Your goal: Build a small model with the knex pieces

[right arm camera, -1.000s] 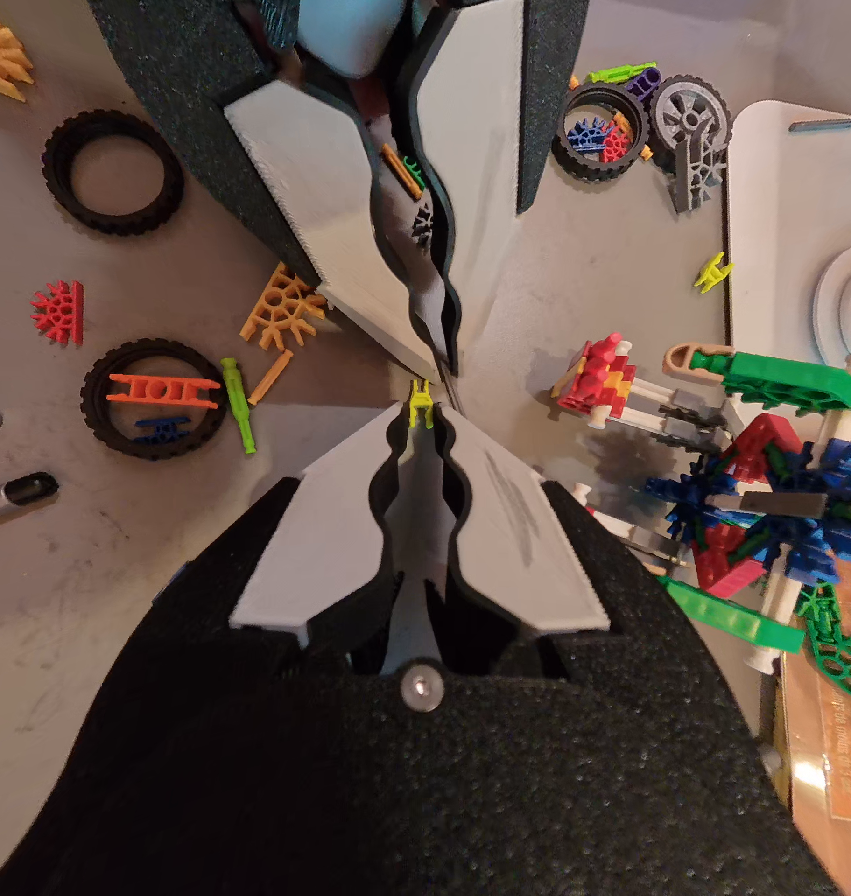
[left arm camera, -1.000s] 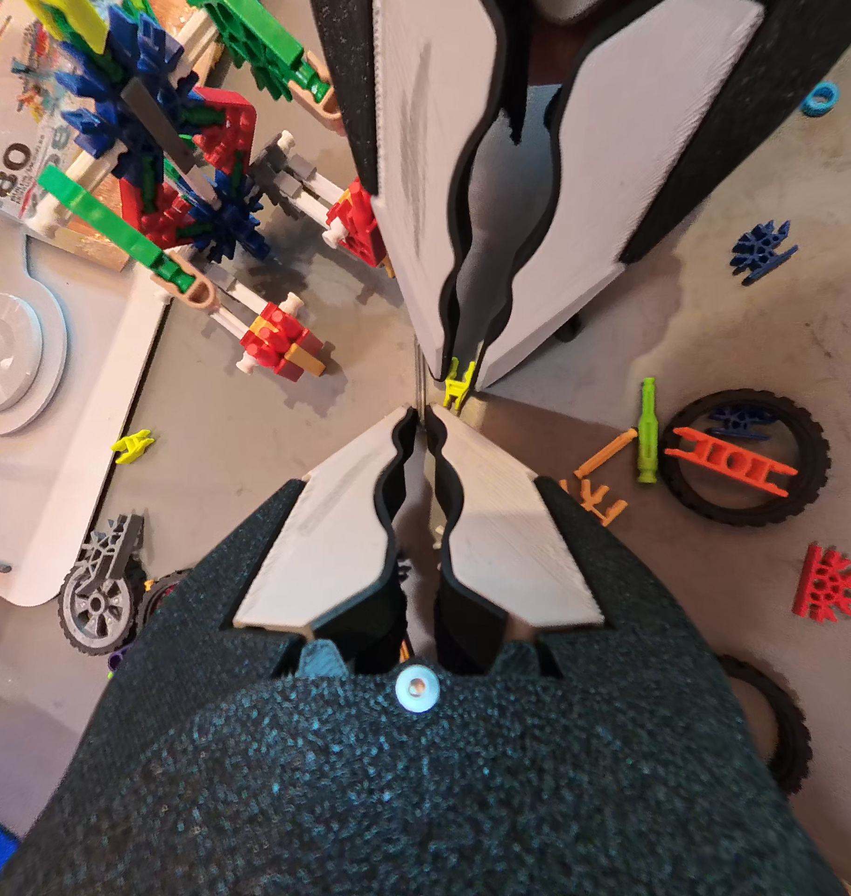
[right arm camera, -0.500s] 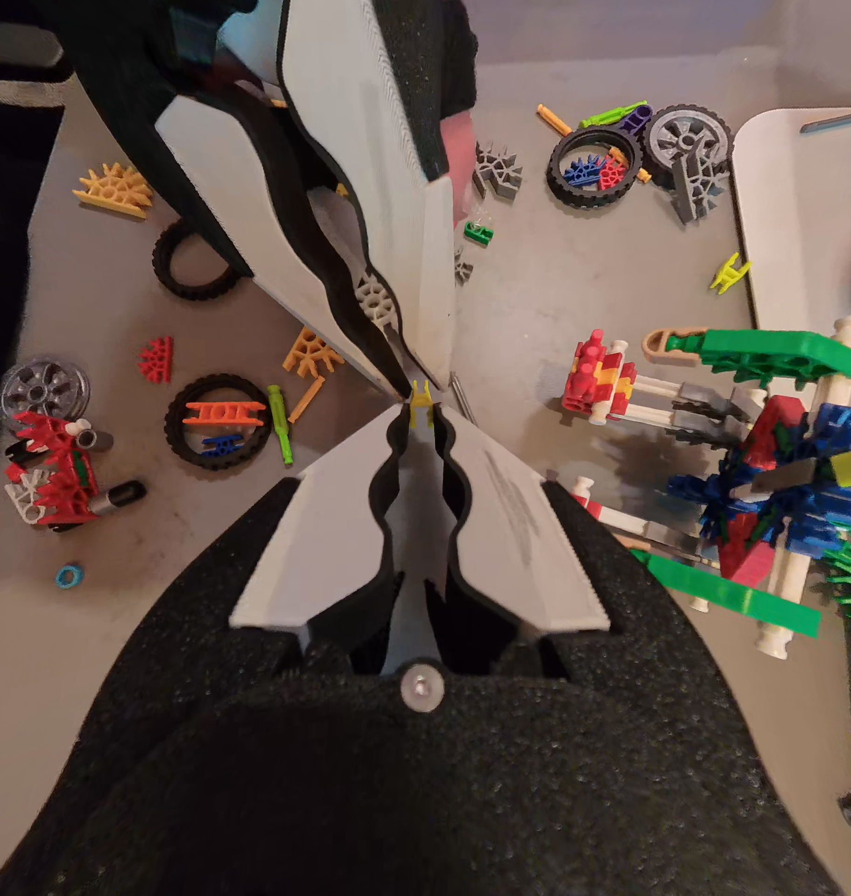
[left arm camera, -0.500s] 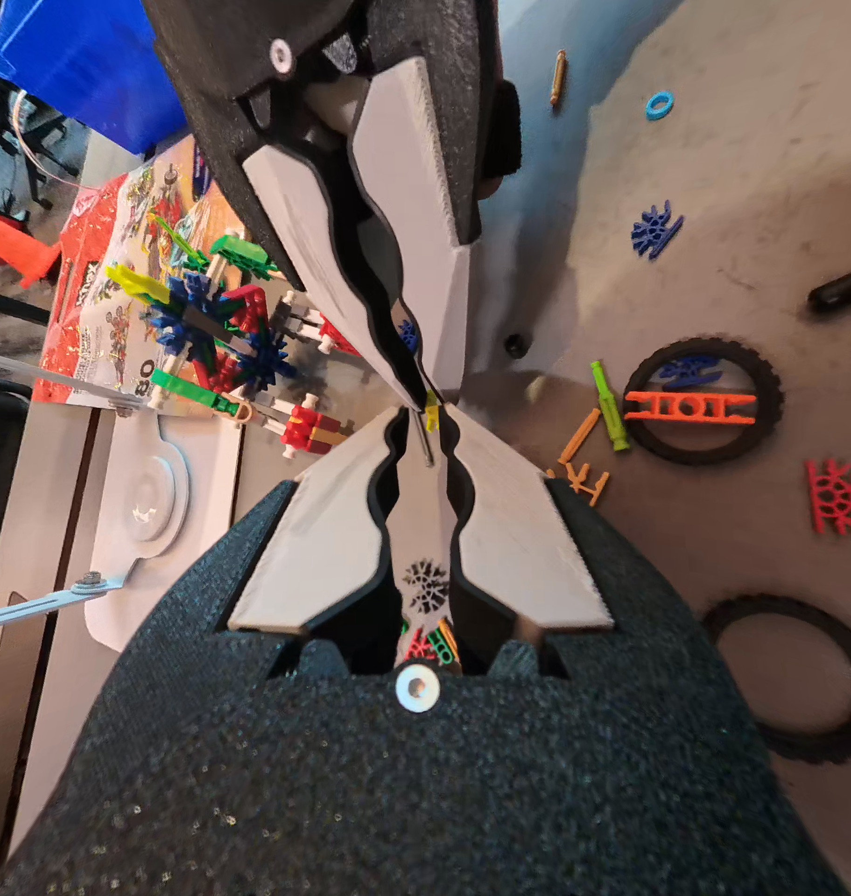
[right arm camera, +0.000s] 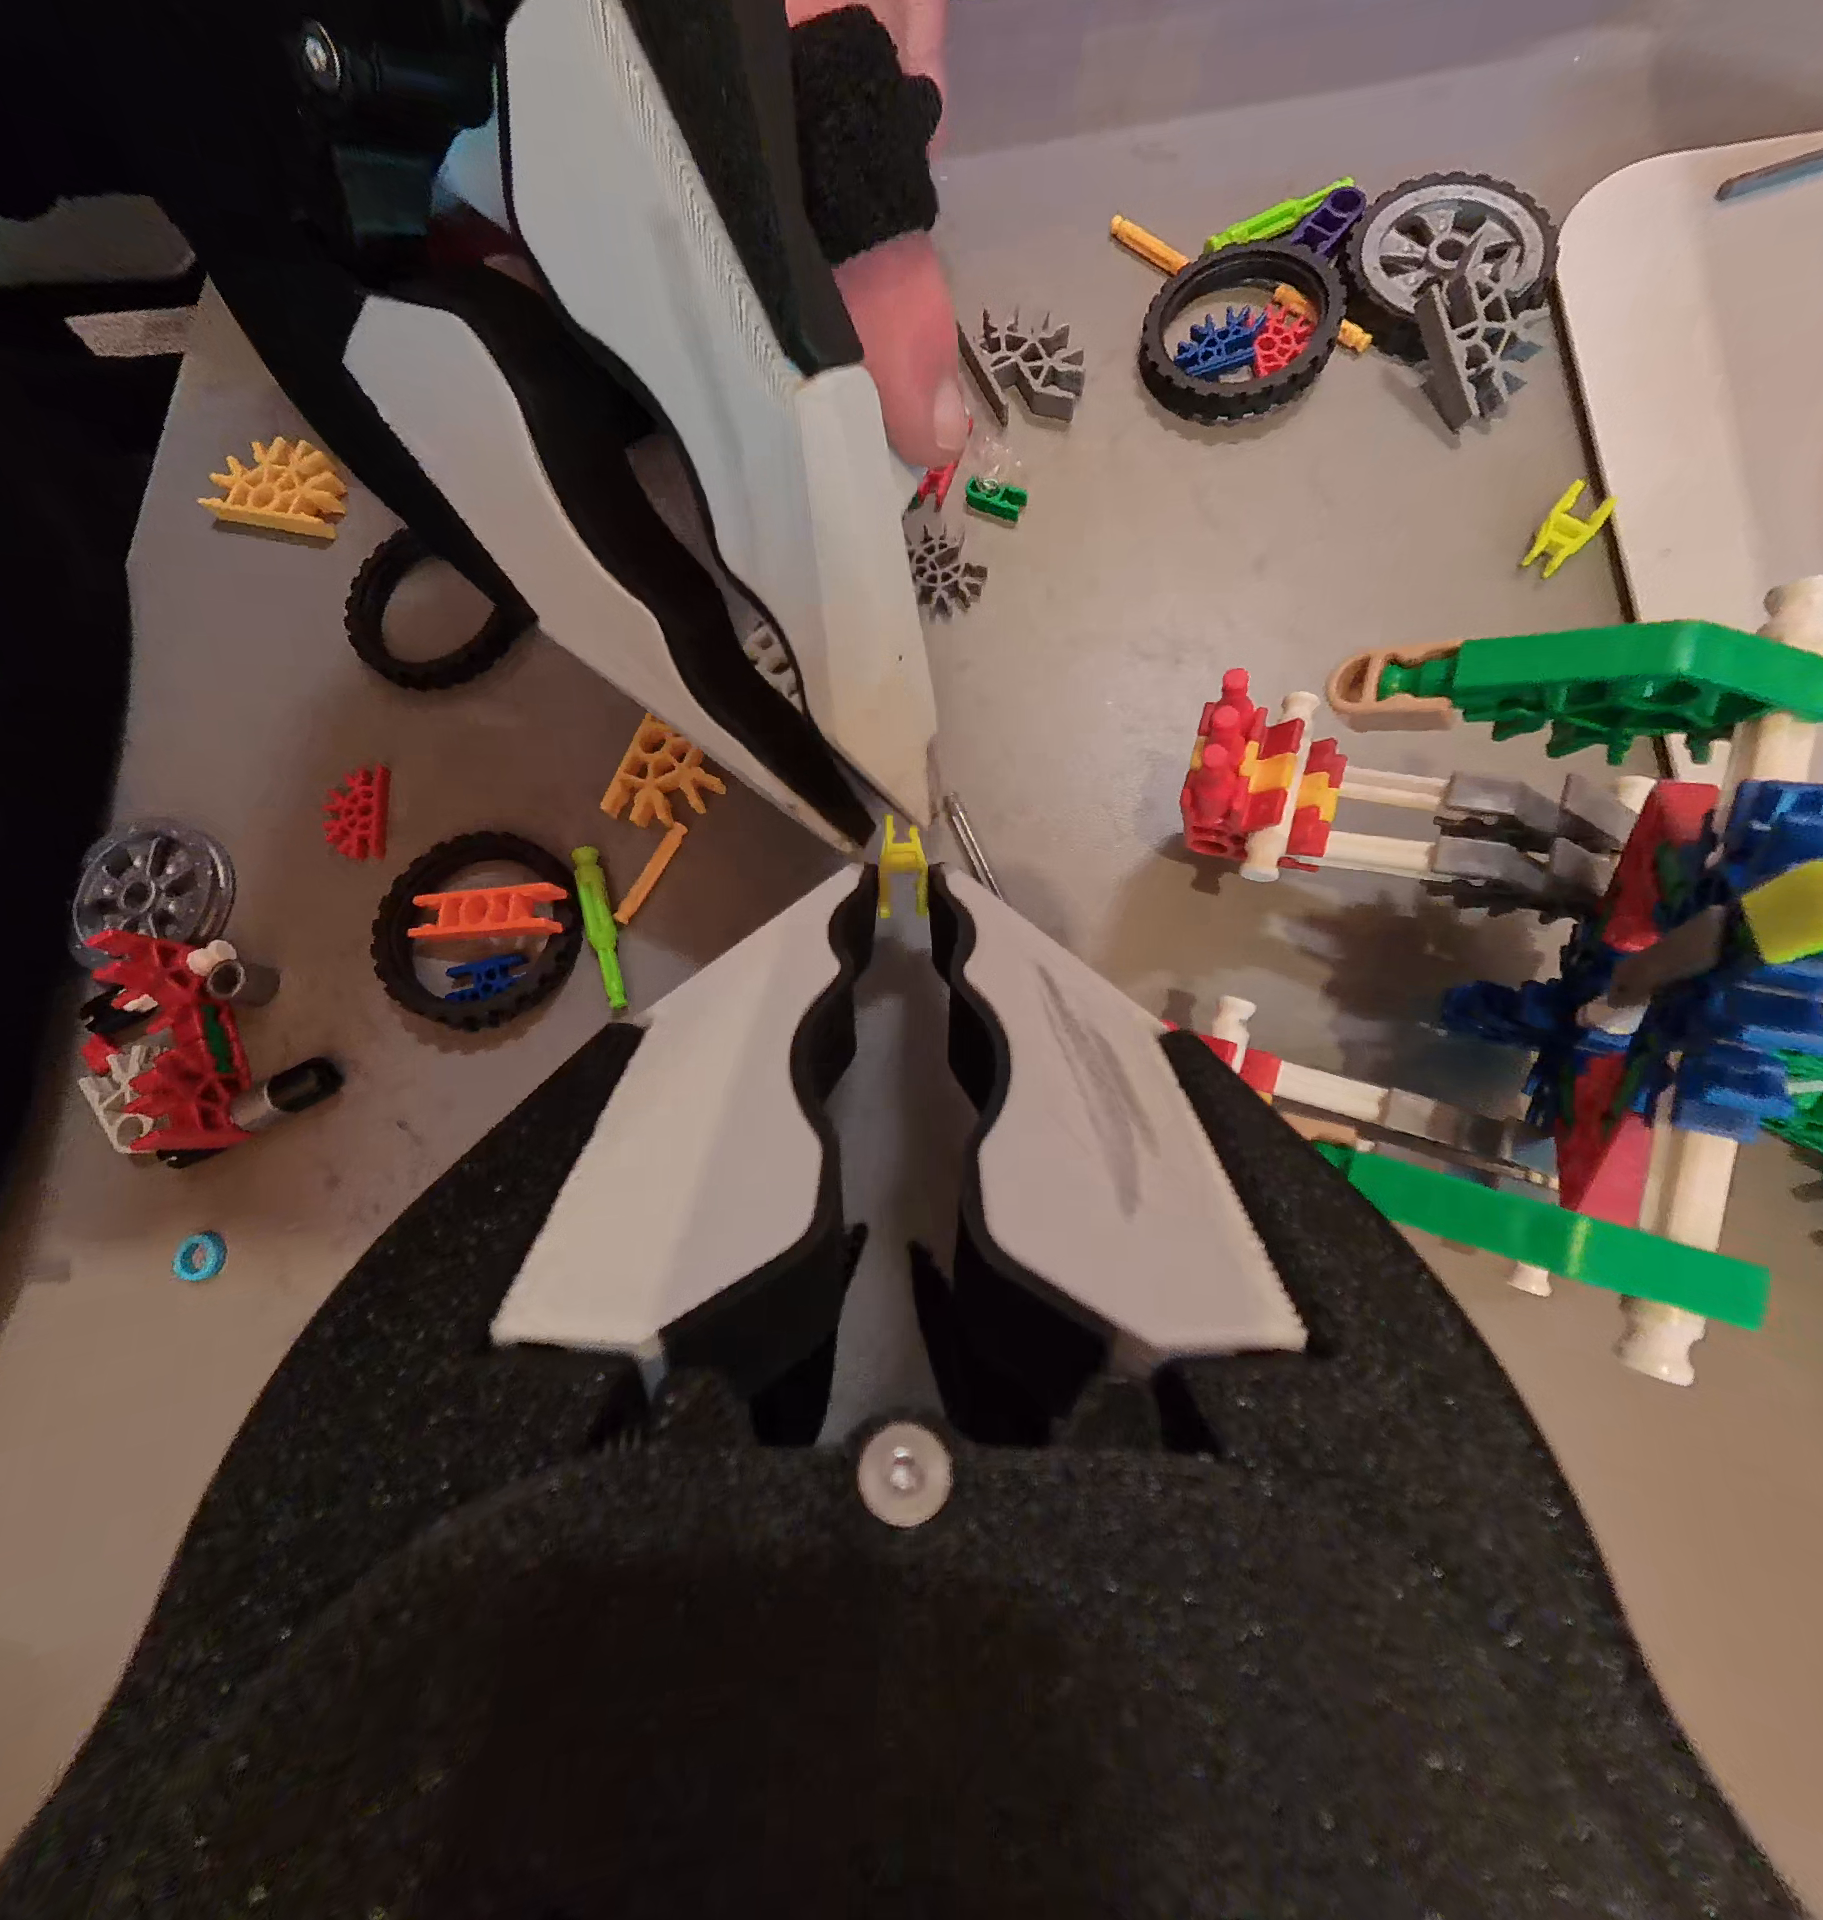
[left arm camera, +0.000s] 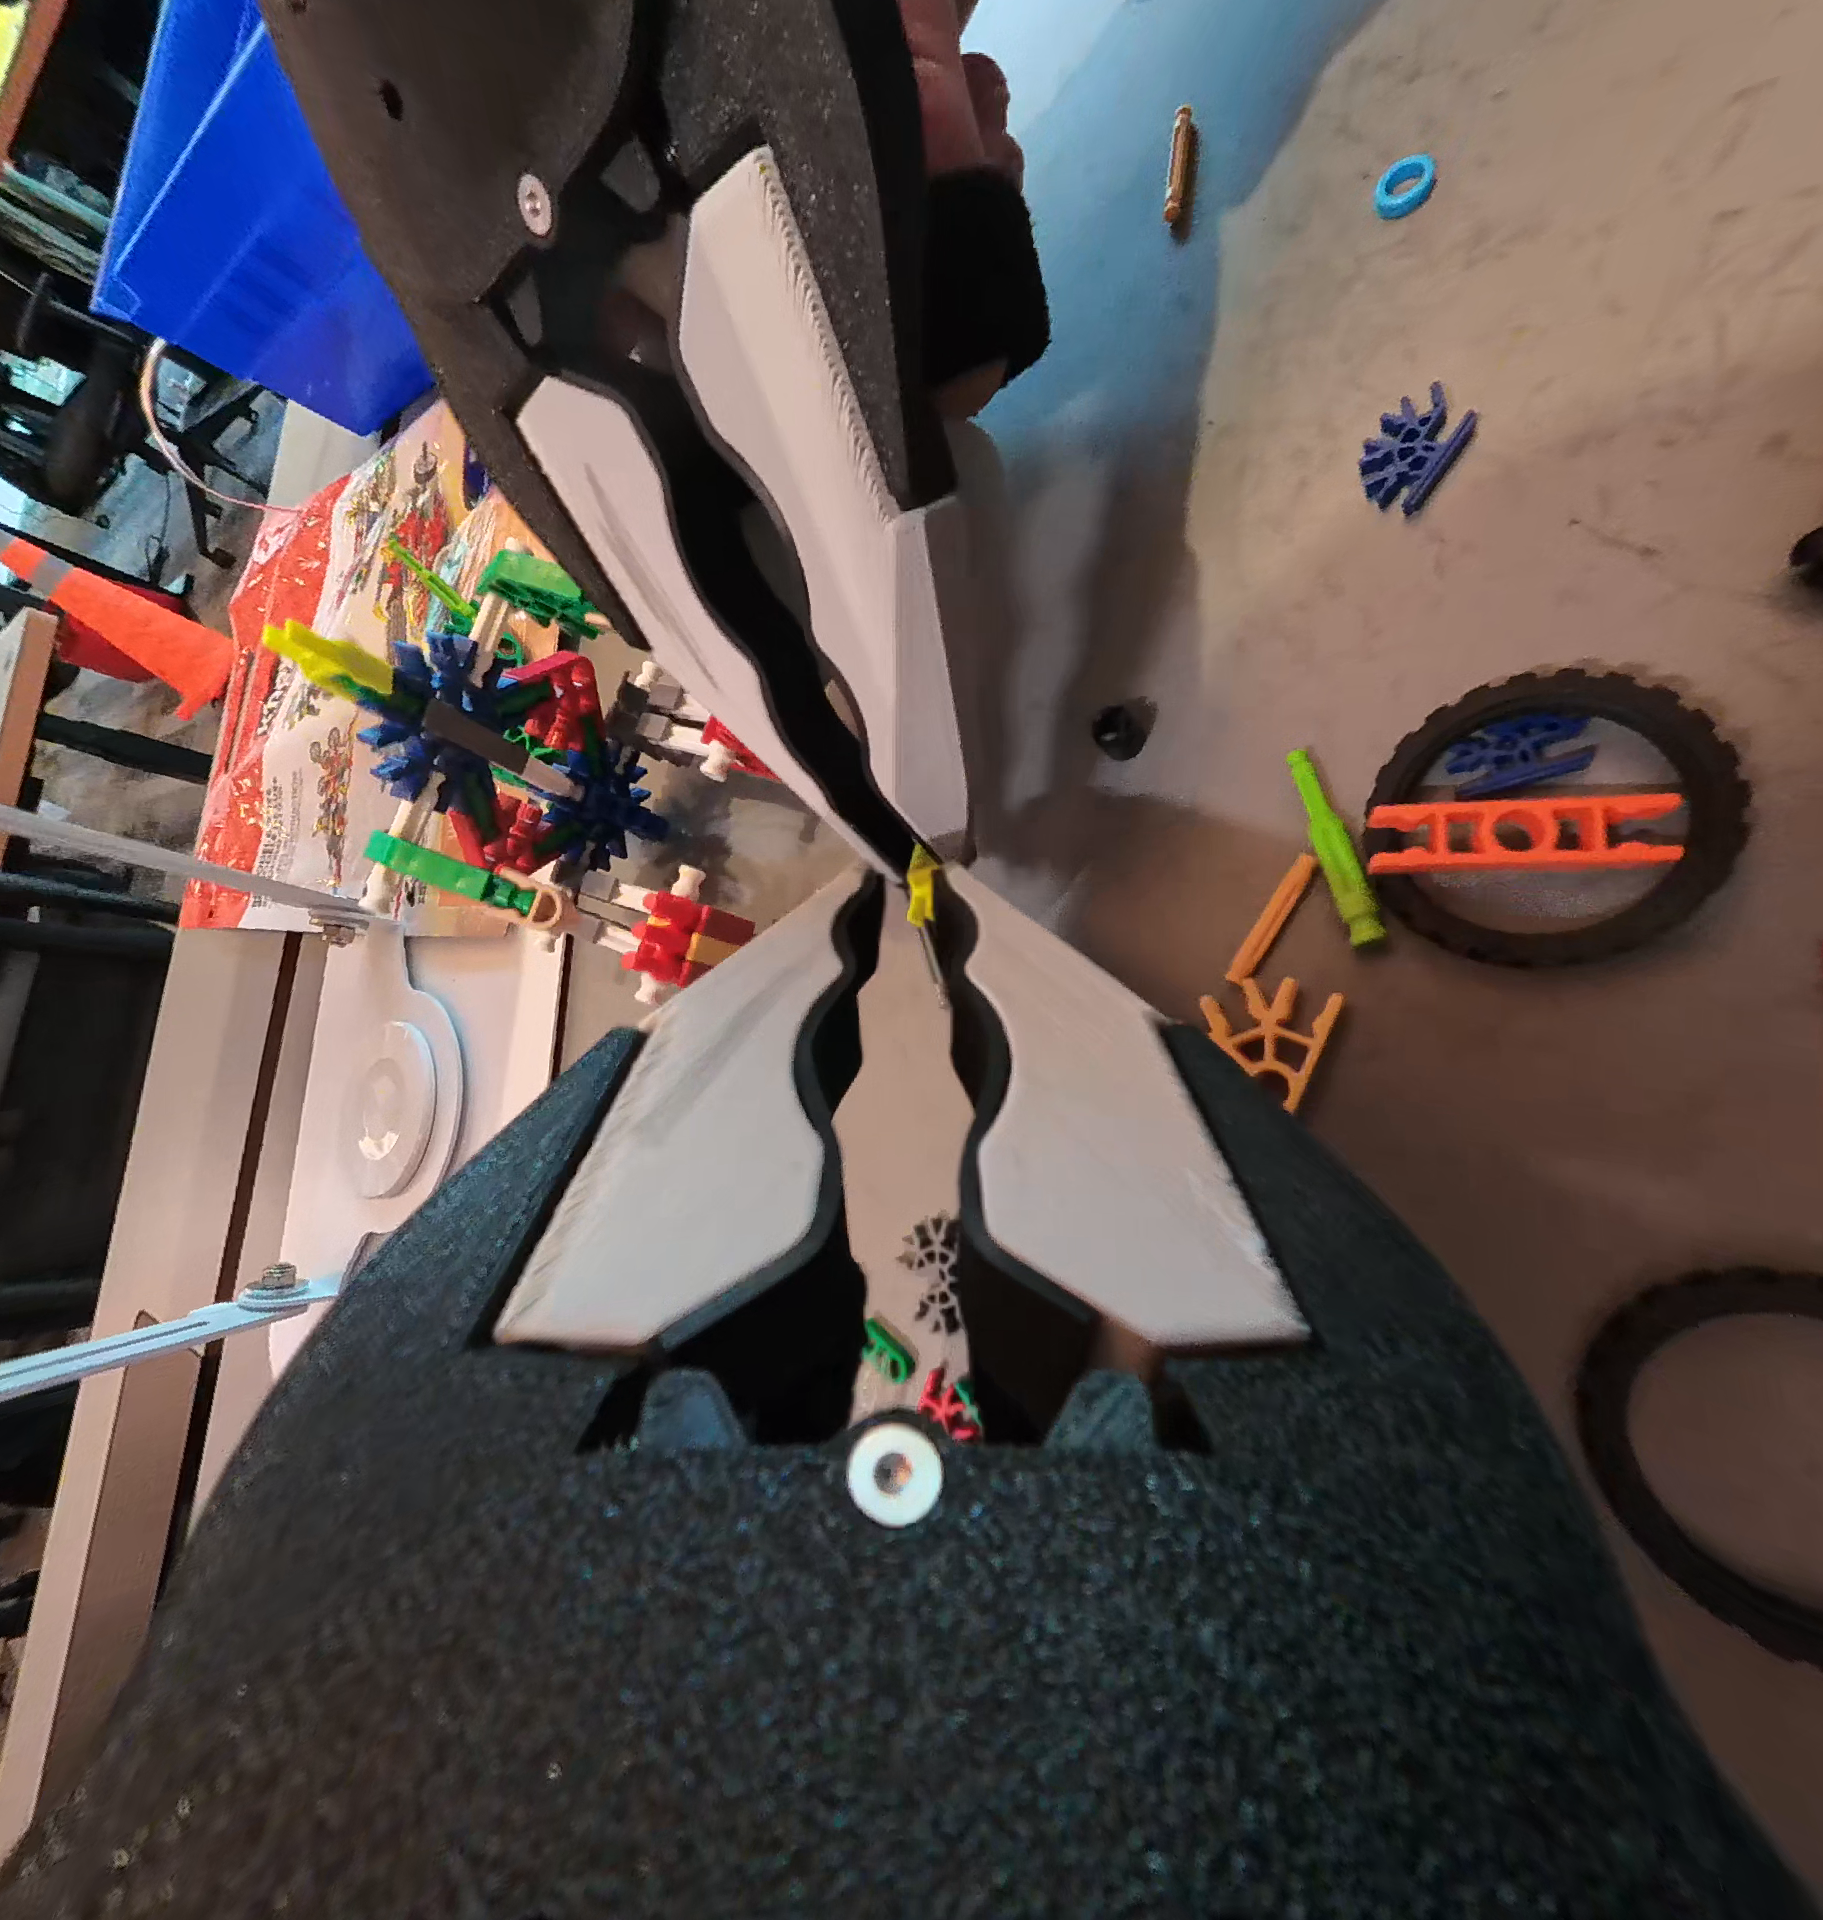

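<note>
The small yellow clip (right arm camera: 900, 860) sits off the table (right arm camera: 1094, 644), pinched at the very tips of the right gripper (right arm camera: 902, 878), whose jaws are drawn narrow around it. Meeting it tip to tip is the left gripper (left arm camera: 915, 883), its jaws also nearly together on a thin grey rod (left arm camera: 934, 966) — the rod's end lies right against the clip, though whether the two are joined I cannot tell. Below lie loose parts: a black tyre (left arm camera: 1556, 821) ringing an orange piece, and a green rod (left arm camera: 1333, 847) just beside it. Off to one side stands a colourful built model (right arm camera: 1665, 935) — well apart from both grippers.
</note>
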Demonstrator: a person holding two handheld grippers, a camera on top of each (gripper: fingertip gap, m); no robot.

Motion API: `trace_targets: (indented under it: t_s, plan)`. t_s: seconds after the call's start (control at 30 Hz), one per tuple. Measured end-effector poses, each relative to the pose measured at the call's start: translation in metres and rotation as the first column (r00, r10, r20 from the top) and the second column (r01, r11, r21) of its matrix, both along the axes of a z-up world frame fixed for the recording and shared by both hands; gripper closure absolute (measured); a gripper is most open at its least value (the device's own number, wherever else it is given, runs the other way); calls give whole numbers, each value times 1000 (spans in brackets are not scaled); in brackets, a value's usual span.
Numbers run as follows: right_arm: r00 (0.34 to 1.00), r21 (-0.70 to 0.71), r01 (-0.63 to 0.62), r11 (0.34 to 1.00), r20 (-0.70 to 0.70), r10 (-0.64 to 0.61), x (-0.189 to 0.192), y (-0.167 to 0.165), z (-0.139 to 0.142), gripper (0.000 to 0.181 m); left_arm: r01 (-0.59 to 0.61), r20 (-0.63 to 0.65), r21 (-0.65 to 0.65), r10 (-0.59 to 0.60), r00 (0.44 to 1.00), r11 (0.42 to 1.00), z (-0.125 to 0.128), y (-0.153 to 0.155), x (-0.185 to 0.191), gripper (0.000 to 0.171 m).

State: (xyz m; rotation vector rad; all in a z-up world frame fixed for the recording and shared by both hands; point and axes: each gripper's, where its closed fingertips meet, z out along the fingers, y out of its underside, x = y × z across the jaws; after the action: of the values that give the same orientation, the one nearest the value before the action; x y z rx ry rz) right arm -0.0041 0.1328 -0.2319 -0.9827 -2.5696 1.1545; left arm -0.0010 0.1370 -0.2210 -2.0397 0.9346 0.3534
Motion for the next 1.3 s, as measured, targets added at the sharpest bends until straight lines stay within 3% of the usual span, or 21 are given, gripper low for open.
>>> trace_targets:
  t_s: [0.17, 0.43, 0.8, 1.3]
  plan:
    - [1000, -52, 14, 999, 14, -14, -2, 0, 4, 172, -6, 47, 17, 5, 999, 1000, 3, -1, -3, 161]
    - [998, -86, 27, 996, 50, -23, 0, 1, 5, 172, 24, -41, 72, -21, 999, 997, 4, 1, 0, 170]
    - [995, -193, 18, 981, 98, 1, 5, -5, 15, 172, 123, -154, 142, -100, 983, 982, 8, -3, 7, 169]
    - [990, -252, 8, 968, 141, 28, 11, -8, 18, 172, 156, -234, 161, -116, 965, 975, 6, -3, 7, 168]
